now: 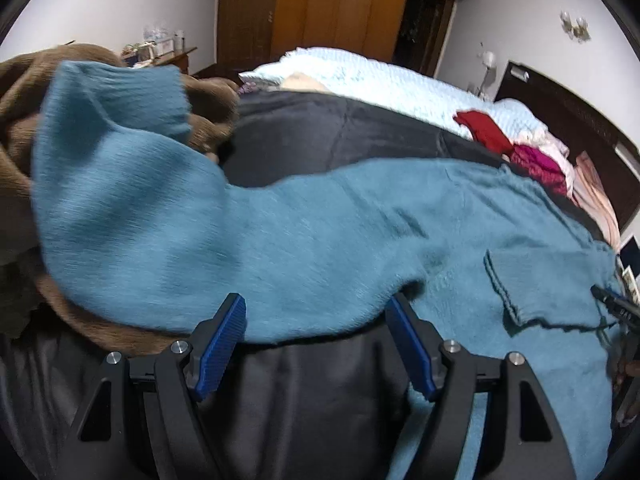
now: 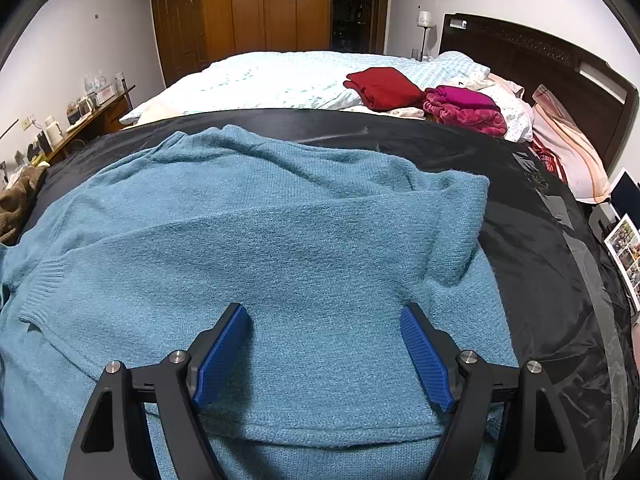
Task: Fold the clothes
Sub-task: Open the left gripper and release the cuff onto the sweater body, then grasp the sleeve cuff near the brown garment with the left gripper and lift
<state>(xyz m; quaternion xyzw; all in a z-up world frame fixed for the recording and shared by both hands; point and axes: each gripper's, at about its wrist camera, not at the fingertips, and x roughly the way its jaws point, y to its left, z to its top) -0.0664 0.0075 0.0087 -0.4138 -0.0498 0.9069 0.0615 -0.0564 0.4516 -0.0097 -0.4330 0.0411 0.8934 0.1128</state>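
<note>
You see: teal sweater (image 2: 280, 248) | black sheet (image 2: 540, 248) | brown garment (image 1: 16, 92) | red top (image 2: 382, 86) | magenta clothes (image 2: 464, 108) | pale blue checked bedspread (image 2: 272, 76)

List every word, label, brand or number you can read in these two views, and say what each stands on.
No text reads clearly in either view.
Pale lettering on the black sheet, near its right edge: seen at a slant, too distorted to read.
Photo prints at the right edge: pictures only, too small to make out any writing.
Bottles and jars on the side table: labels too small and blurred.
Blue sweater: no label shows.
</note>
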